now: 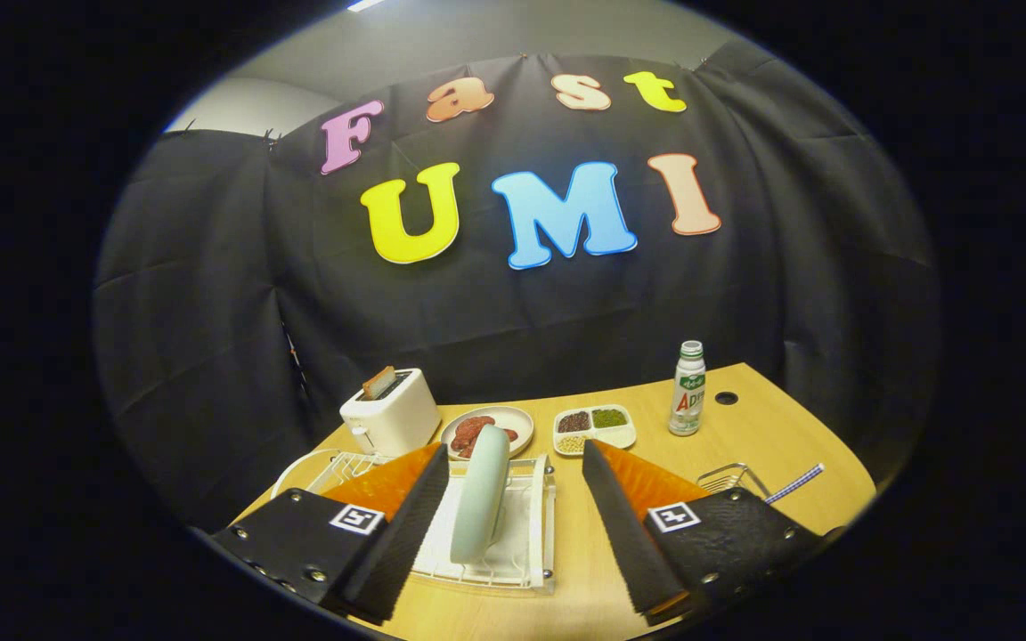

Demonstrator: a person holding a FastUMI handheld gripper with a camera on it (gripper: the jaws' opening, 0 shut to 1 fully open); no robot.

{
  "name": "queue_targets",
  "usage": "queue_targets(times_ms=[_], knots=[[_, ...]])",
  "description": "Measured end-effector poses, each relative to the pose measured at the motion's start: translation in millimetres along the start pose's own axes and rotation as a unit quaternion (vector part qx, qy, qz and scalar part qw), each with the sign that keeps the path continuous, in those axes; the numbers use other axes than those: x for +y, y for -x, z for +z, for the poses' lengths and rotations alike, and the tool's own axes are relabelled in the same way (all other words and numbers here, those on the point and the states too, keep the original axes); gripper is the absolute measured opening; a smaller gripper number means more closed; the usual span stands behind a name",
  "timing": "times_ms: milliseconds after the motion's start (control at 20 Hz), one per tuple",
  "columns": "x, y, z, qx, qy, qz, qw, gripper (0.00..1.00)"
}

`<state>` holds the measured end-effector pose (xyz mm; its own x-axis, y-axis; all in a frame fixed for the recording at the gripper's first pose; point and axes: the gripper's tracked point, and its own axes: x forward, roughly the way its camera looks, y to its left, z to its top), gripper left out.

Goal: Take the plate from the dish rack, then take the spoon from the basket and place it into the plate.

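Claw [513,499] gapes wide, plate [480,494] upright in rack [531,534] between its fingers.

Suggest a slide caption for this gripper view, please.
Open hand-held gripper approaching the upright plate in the dish rack, plate between its fingers.

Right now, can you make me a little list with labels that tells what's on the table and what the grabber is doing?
gripper: fingers wide open, holding nothing
plate: pale green, standing on edge in the dish rack, between the fingers, nearer one finger
dish rack: white wire, on the table
basket: wire, behind one finger; a striped handle sticks out
toaster: white, with toast in a slot
far dishes: round plate of reddish food, divided tray of grains
bottle: upright, beside the tray
table: wooden
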<state>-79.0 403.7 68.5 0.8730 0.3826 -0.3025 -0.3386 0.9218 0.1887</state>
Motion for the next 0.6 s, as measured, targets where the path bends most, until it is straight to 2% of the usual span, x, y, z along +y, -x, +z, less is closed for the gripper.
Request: queue_targets(times_ms=[50,300,500,550,600], knots=[[3,-12,-8,0.01,-0.006,-0.001,1.0,0.82],[9,-62,-41,0.059,-0.033,-0.013,0.998,0.82],[15,-93,-70,0.104,-0.054,-0.007,0.993,0.82],[15,-98,-79,0.118,-0.054,-0.01,0.992,0.67],[14,-100,-84,0.129,-0.053,-0.011,0.99,0.64]])
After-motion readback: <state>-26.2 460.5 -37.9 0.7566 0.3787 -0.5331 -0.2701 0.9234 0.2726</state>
